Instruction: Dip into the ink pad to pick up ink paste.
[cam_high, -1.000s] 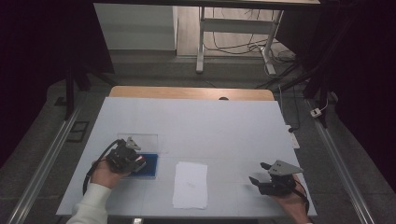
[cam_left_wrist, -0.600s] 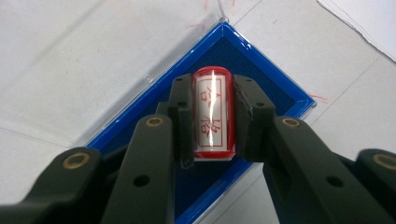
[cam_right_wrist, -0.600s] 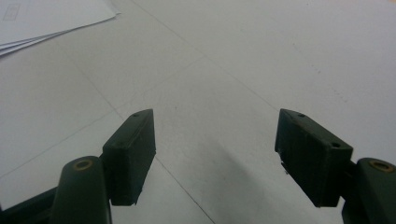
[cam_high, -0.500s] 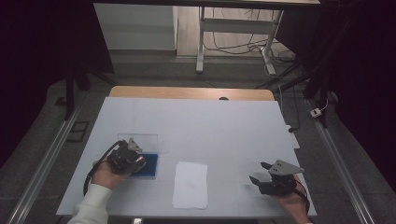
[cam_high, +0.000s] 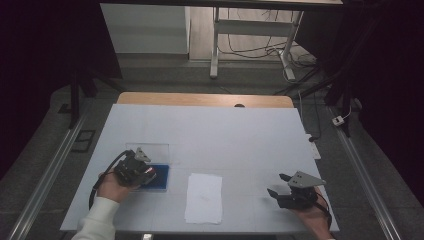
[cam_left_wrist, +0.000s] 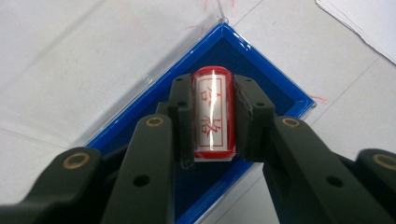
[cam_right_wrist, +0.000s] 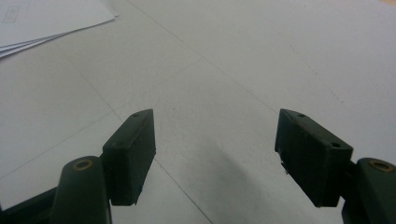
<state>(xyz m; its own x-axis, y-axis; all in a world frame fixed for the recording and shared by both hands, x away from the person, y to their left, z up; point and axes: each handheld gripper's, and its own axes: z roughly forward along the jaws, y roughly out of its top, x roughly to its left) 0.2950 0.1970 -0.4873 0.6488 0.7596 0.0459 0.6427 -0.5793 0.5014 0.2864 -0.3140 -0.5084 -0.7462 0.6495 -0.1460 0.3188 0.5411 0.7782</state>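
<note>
Nothing moved, stamp (cam_left_wrist: 212, 114) label reads 合格

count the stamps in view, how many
1: a red stamp clamped in the left gripper, over the blue ink pad left of the white paper.

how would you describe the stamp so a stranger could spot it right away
Start at the pale table and go to its near left, where a blue ink pad tray lies. Over it, the left tool clamps a red cylindrical stamp, the only red thing there, labelled with red characters.
</note>
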